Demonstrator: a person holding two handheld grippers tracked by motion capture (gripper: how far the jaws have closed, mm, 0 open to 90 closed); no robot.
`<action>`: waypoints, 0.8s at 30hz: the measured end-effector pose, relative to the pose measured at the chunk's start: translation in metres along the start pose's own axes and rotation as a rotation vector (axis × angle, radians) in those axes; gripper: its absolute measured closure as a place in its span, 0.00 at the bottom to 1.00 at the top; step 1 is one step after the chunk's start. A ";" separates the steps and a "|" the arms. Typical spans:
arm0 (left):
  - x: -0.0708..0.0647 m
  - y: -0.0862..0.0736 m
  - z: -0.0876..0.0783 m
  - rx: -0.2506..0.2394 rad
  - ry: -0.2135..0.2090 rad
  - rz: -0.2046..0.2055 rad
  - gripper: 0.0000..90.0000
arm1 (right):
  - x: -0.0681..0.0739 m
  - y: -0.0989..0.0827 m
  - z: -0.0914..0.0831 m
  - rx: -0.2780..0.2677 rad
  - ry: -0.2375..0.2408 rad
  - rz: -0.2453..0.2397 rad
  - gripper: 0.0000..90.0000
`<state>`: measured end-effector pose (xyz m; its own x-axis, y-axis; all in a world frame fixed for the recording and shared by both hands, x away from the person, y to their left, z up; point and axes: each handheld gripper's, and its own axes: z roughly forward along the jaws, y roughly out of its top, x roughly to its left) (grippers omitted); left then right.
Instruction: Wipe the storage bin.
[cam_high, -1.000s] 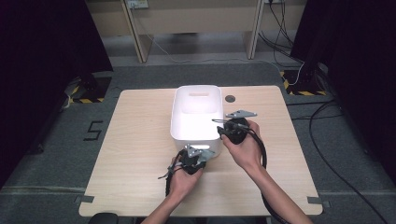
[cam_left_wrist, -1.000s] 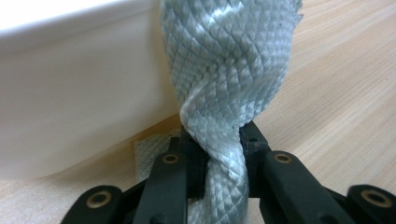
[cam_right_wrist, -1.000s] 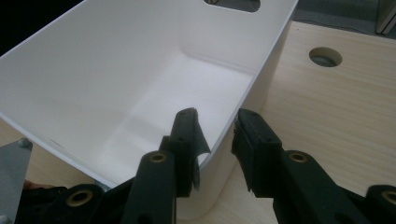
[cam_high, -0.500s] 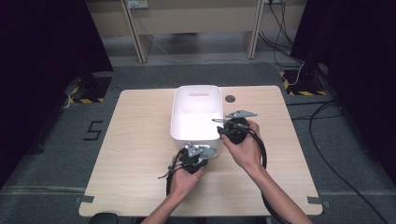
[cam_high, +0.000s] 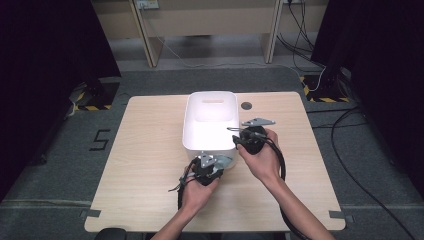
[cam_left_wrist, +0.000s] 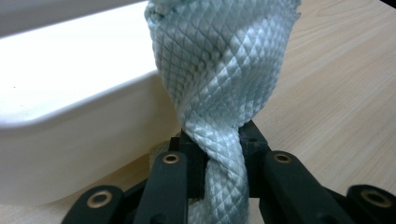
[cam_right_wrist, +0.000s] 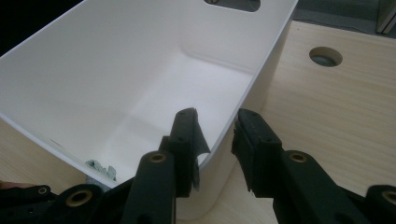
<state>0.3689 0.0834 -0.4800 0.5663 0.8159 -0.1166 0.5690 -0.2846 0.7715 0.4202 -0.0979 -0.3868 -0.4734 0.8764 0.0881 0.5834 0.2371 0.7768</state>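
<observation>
My left gripper (cam_left_wrist: 219, 161) jaws pinch the pale woven cloth (cam_left_wrist: 224, 70) just outside the white bin's (cam_high: 210, 122) near wall; right gripper (cam_right_wrist: 215, 135) jaws straddle its rim, spread.

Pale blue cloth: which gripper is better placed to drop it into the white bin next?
Left. The left gripper is already shut on the pale blue cloth, right beside the white bin's near wall. The right gripper straddles the bin's side wall, apparently steadying it, and holds no cloth.
</observation>
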 end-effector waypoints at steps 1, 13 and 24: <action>-0.001 0.000 -0.001 -0.001 0.001 0.002 0.85 | 0.000 0.000 0.000 -0.001 0.000 0.000 0.76; -0.005 0.004 -0.007 -0.023 -0.030 -0.004 0.85 | 0.000 0.000 0.000 0.000 0.000 0.000 0.76; -0.010 0.011 -0.018 -0.065 -0.042 0.007 0.85 | 0.000 0.000 0.000 -0.001 -0.001 0.000 0.76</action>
<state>0.3587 0.0812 -0.4589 0.5954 0.7918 -0.1364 0.5259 -0.2557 0.8112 0.4202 -0.0978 -0.3868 -0.4730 0.8767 0.0878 0.5828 0.2366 0.7774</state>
